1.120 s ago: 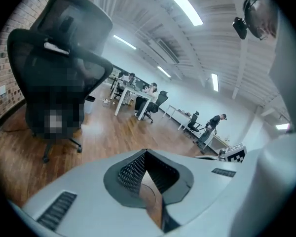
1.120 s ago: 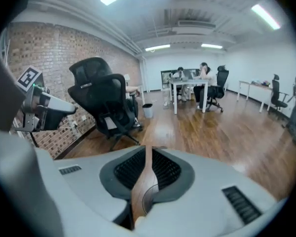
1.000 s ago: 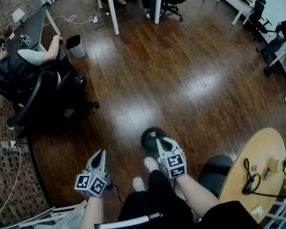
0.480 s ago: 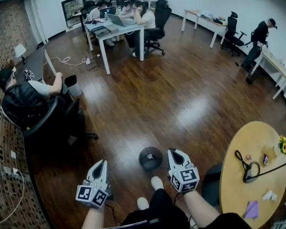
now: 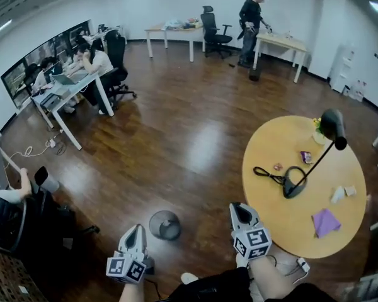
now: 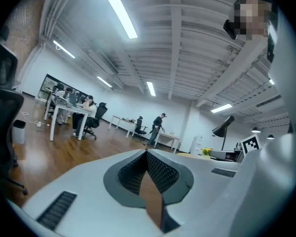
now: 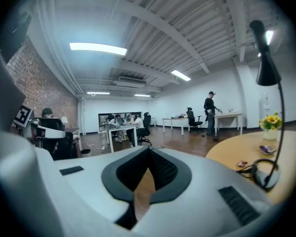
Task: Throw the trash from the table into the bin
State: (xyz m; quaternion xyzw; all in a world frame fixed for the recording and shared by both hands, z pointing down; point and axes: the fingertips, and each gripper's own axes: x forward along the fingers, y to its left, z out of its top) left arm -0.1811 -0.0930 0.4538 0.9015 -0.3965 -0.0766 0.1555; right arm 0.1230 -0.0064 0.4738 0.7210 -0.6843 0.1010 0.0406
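Nearest the wearer, two grippers point out level. The left gripper (image 5: 137,226) and the right gripper (image 5: 237,206) both have their jaws pressed together, with nothing between them. On the dark wood floor between the two, just ahead, stands one round dark bin (image 5: 164,224), well apart from either.

The right gripper hangs at the near edge of the one round wooden table (image 5: 268,190). The trash lies on the table's far right part: one purple sheet (image 5: 326,222), two white crumpled scraps (image 5: 337,195) and two small wrapper-like bits (image 5: 278,167), too small to identify. One black desk lamp (image 5: 294,187) with a looped cable stands mid-table, between the gripper and the scraps. A small pot of yellow flowers (image 5: 317,134) sits at the far edge.

At the near left a person (image 5: 3,209) sits in a black chair. Farther left, at least three people sit at a long desk (image 5: 69,93). Against the far wall stand two light tables, and one person (image 5: 251,19) is on their feet beside them.
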